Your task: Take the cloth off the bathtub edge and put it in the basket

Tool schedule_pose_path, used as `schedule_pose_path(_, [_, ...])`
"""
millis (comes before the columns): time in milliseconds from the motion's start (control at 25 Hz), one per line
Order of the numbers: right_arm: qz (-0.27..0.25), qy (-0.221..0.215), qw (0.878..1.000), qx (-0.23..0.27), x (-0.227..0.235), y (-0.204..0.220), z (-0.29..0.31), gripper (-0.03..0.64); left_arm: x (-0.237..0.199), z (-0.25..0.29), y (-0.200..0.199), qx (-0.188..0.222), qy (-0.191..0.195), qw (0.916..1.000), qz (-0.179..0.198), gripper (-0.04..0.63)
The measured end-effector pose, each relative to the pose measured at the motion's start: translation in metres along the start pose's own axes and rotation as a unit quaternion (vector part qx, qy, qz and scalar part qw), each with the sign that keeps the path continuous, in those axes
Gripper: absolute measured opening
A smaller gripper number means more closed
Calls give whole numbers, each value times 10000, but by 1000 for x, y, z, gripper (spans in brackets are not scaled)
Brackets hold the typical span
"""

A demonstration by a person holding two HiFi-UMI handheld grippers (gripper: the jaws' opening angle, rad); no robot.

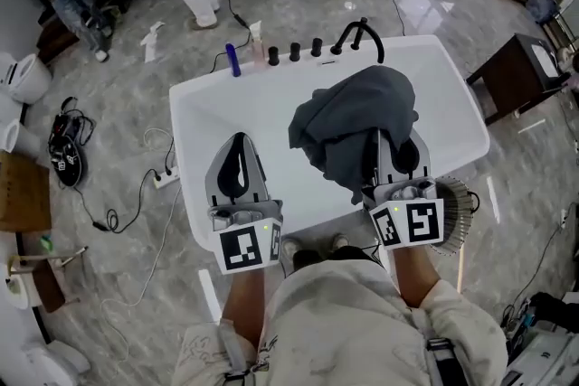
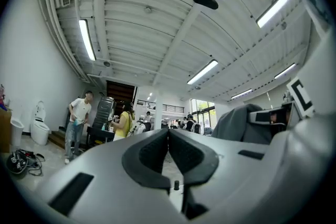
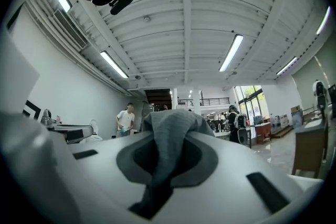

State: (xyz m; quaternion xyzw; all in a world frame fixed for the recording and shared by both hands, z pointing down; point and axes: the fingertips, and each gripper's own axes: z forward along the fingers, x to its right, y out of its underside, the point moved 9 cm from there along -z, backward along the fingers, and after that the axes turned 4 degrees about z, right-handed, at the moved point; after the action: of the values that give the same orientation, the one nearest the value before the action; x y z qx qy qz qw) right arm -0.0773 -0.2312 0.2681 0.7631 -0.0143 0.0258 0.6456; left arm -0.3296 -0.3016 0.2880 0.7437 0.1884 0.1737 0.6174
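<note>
Holding one cloth [image 1: 353,117], right tool [image 1: 378,149], one bathtub [image 1: 237,108]

left gripper [image 1: 237,145] held about level over the near rim of the bathtub [image 1: 185,122], jaws together and empty; right gripper [image 1: 380,149] alongside over the same rim, clamped on grey cloth [image 1: 353,113].

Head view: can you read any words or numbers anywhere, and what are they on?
No readable words or numbers in any view.
Cubes on the left gripper and right gripper: black-and-white square patterns only, no letters.
Bottles on the bathtub rim: any labels are too small to read.
</note>
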Motion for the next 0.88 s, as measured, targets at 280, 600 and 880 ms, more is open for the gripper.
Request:
schedule_pose_path(280, [55,615,9981,67,36,-10,-34,20,45,10,-4,-91,595,9982,-82,5])
schedule_pose_path(600, [67,1179,9928,189,88,-25,-83,20,112,25,-11,-87,1203,9926,-145,5])
schedule_pose_path(880, [46,1665,9857,245,162,-44,-160,20,216,21,-23,-79,1714,9851,-141,5])
